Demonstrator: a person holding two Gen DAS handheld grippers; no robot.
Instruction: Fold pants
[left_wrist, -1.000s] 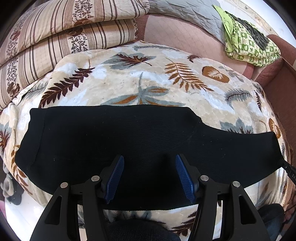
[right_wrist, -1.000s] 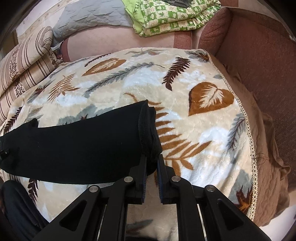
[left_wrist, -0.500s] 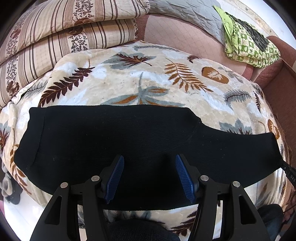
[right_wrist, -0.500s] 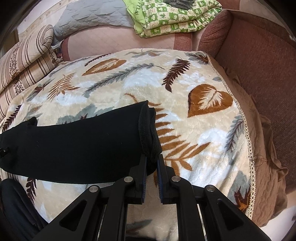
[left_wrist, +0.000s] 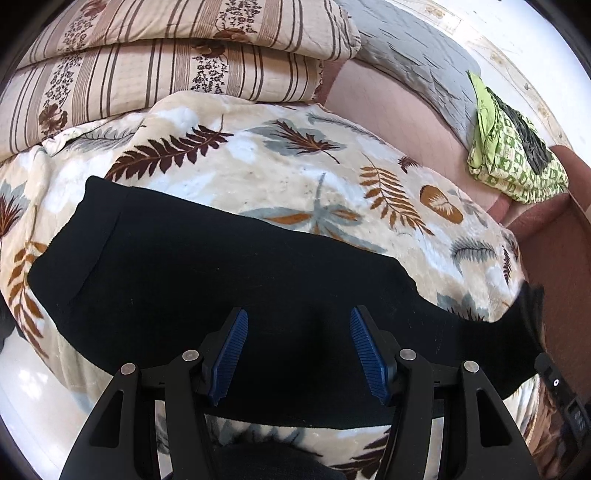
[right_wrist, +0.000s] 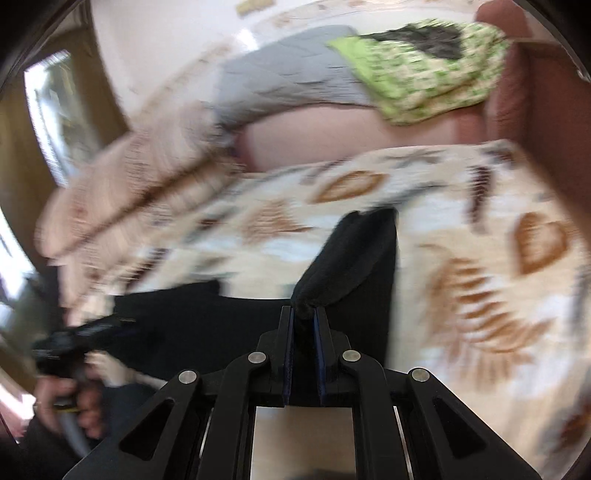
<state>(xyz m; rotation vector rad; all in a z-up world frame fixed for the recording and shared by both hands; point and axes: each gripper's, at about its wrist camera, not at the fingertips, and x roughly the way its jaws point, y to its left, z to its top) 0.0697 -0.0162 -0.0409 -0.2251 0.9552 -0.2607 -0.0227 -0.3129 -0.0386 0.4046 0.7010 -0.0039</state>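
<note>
Black pants lying beneath spread-apart left gripper; right gripper fingers clenching raised cuff, likely lifting for fold.

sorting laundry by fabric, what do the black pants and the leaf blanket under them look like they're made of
The black pants look like a matte knit, perhaps cotton jersey or fleece: no sheen, soft seams, and they bunch thickly where the right gripper pinches them. The leaf blanket looks like plush fleece or mink-type polyester: a slightly glossy, fuzzy pile. The exact fibres can't be told.
</note>
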